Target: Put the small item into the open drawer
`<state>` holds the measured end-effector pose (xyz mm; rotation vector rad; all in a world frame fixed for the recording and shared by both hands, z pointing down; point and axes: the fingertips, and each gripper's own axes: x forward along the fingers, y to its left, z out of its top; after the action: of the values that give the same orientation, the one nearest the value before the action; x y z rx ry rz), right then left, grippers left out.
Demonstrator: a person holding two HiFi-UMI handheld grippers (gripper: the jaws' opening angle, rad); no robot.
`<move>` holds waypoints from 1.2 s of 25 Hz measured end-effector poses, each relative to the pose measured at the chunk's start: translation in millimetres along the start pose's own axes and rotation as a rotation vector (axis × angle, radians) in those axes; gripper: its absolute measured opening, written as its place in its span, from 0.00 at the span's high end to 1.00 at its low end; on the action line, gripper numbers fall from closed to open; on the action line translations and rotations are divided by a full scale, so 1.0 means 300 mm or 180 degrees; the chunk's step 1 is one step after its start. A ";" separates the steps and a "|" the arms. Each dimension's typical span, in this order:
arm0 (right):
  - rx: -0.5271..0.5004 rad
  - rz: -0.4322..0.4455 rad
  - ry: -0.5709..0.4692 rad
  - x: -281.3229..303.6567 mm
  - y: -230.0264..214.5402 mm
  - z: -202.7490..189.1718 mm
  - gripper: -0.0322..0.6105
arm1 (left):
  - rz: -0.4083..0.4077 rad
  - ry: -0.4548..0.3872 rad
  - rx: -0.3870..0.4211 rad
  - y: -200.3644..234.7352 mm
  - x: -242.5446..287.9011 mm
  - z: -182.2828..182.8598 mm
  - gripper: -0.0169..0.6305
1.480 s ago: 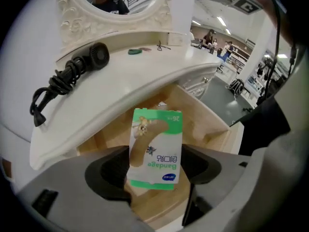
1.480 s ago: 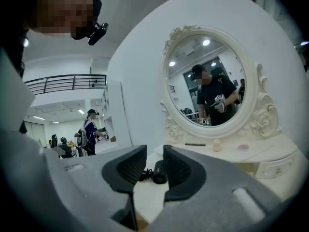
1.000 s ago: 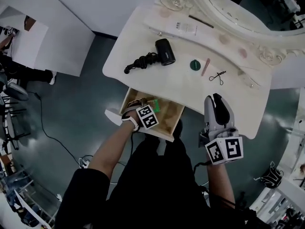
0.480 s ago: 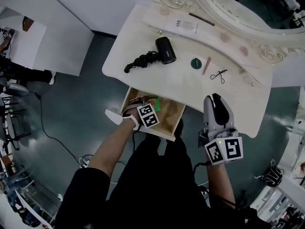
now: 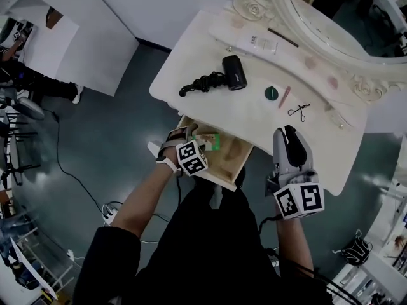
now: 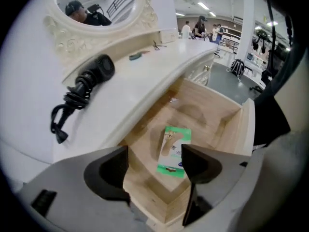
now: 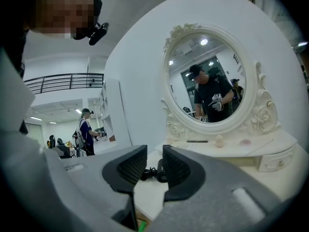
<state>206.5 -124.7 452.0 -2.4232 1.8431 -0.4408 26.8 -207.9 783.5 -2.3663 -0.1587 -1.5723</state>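
Observation:
A small green-and-white packet (image 5: 208, 142) lies flat on the floor of the open wooden drawer (image 5: 219, 175). My left gripper (image 5: 189, 140) hangs over the drawer's near left corner, just left of the packet. In the left gripper view the packet (image 6: 174, 151) shows below and beyond the left gripper (image 6: 153, 166), whose jaws stand wide apart and touch nothing. My right gripper (image 5: 289, 132) hovers over the vanity table's front edge, right of the drawer. In the right gripper view the right gripper (image 7: 154, 166) has a narrow gap between its jaws with nothing in it.
On the white vanity table (image 5: 191, 103) lie a black hair dryer with its coiled cord (image 5: 233, 72), a green round item (image 5: 272, 93), a pink stick (image 5: 285, 96), a small wire tool (image 5: 299, 111) and a white box (image 5: 261, 42). An ornate mirror (image 5: 331, 18) stands behind.
The left gripper has drawn back toward the drawer's left near corner, and more of the packet lies bare in the drawer. The right gripper holds its place.

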 end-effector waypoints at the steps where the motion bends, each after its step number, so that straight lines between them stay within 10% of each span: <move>1: -0.0014 0.0036 -0.0012 0.005 0.011 0.009 0.79 | 0.0078 -0.0098 -0.0118 0.026 -0.048 0.006 0.45; 10: -0.0193 0.0359 -0.0143 0.048 0.119 0.090 0.79 | 0.0718 -0.1304 -0.1470 0.249 -0.564 0.115 0.49; 16: -0.0322 0.0530 -0.0296 0.048 0.196 0.190 0.79 | 0.1498 -0.2465 -0.2145 0.402 -1.025 0.217 0.78; 30: -0.0582 0.0639 -0.0720 -0.042 0.260 0.413 0.81 | 0.2036 -0.3462 -0.2135 0.410 -1.504 0.412 0.80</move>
<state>163.5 -149.6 313.7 -2.2471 2.0729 0.0164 -12.1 -255.6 303.7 -3.0185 0.9290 0.0747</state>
